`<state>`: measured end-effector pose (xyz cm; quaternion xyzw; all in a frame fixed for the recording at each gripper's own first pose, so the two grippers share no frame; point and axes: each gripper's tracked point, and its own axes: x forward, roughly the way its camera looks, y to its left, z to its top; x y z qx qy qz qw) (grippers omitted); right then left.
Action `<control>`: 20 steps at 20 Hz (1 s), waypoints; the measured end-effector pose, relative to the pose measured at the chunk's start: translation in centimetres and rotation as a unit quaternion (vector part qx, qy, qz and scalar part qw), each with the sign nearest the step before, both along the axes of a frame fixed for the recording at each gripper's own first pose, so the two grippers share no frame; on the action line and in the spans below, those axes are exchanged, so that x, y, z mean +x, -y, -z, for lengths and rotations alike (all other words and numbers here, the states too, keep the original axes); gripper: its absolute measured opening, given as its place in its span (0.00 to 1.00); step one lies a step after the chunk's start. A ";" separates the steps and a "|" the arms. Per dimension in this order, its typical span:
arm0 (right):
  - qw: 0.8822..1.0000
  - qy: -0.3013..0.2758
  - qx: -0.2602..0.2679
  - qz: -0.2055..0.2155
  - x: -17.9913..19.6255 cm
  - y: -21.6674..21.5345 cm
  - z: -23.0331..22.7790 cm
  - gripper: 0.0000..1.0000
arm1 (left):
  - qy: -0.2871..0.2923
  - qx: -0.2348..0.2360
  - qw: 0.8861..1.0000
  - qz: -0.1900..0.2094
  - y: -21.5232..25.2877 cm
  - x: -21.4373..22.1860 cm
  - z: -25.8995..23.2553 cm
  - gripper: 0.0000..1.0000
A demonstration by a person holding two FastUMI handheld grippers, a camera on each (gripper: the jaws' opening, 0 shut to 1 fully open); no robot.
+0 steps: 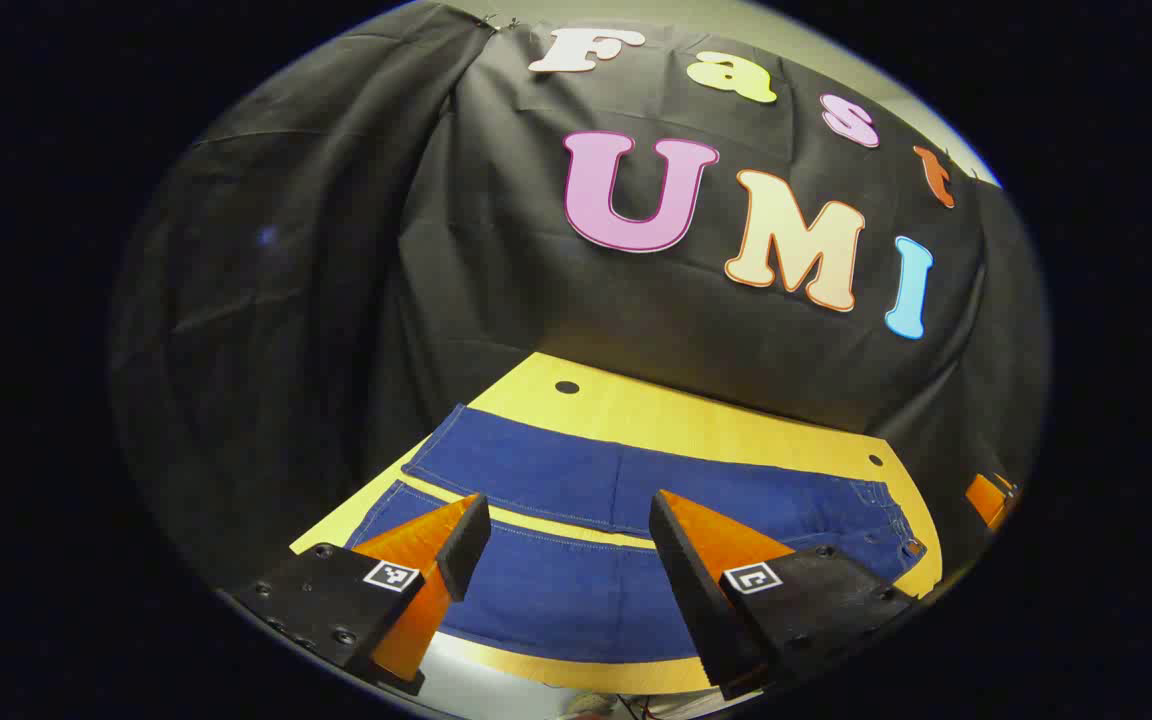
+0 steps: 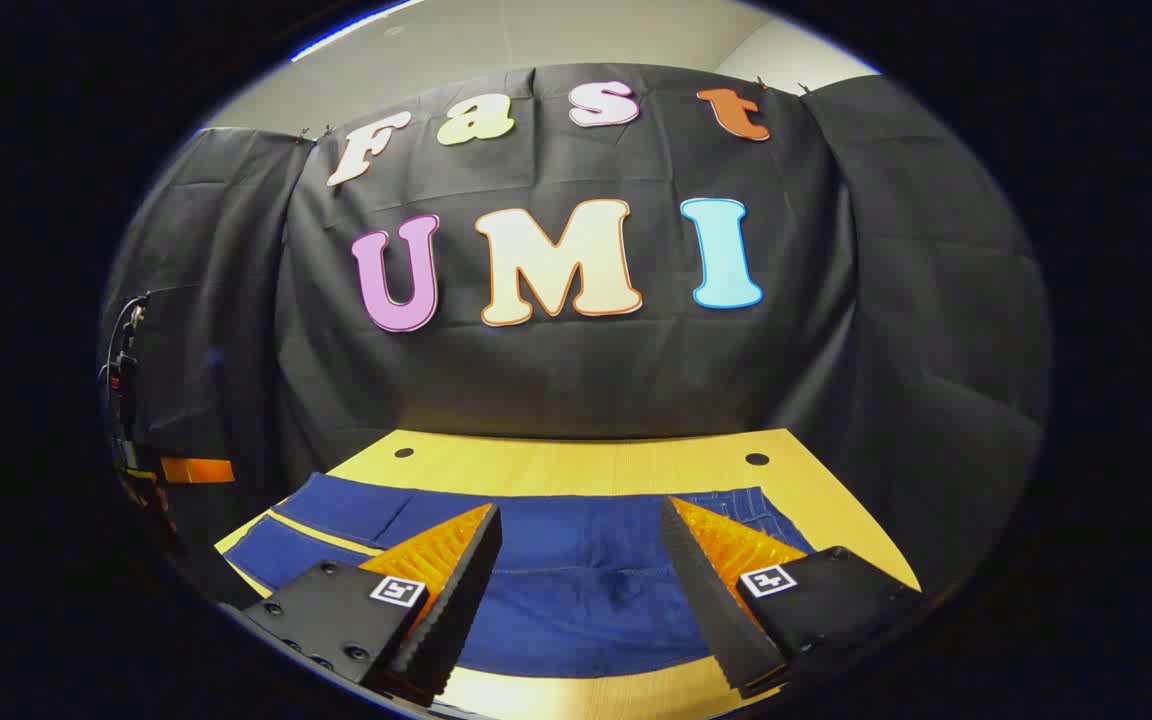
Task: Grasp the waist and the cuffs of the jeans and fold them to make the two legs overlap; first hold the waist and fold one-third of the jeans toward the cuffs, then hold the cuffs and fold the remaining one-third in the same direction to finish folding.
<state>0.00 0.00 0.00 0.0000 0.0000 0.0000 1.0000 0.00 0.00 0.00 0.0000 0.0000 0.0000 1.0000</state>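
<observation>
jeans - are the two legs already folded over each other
No, the jeans lie flat on the table with a strip of tabletop showing between the legs.

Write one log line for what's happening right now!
jeans: flat, unfolded on table | left hand-held gripper: open, above | right hand-held gripper: open, above

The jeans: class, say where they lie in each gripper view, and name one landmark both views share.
Left gripper view: jeans spread flat across the lower middle, legs apart, behind the open left gripper.
Right gripper view: jeans across the lower middle, behind the open right gripper.
Shared landmark: the yellow table.
</observation>
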 end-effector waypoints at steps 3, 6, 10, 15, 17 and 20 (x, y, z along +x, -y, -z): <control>1.000 -0.003 0.001 0.006 -0.4 0.3 0.2 0.93 | -0.008 0.003 1.000 -0.001 -0.2 0.2 0.5 0.95; 1.000 -0.007 -0.002 0.012 -0.5 0.5 0.7 0.93 | -0.013 0.002 1.000 0.000 -0.2 0.1 1.1 0.92; 1.000 -0.010 0.001 0.014 -0.8 0.5 0.9 0.93 | -0.021 0.006 1.000 -0.002 -0.5 0.2 1.6 0.95; 1.000 -0.015 -0.001 0.016 -1.2 0.5 1.3 0.98 | -0.037 0.008 0.999 -0.006 -1.0 0.2 2.4 0.94; 1.000 -0.018 -0.004 0.017 -1.3 0.8 1.6 0.98 | -0.051 0.020 0.998 -0.015 -2.0 0.4 3.2 0.94; 0.999 -0.026 -0.007 0.019 -1.5 1.0 2.3 0.98 | -0.083 0.036 0.996 -0.003 -2.9 0.3 5.1 0.95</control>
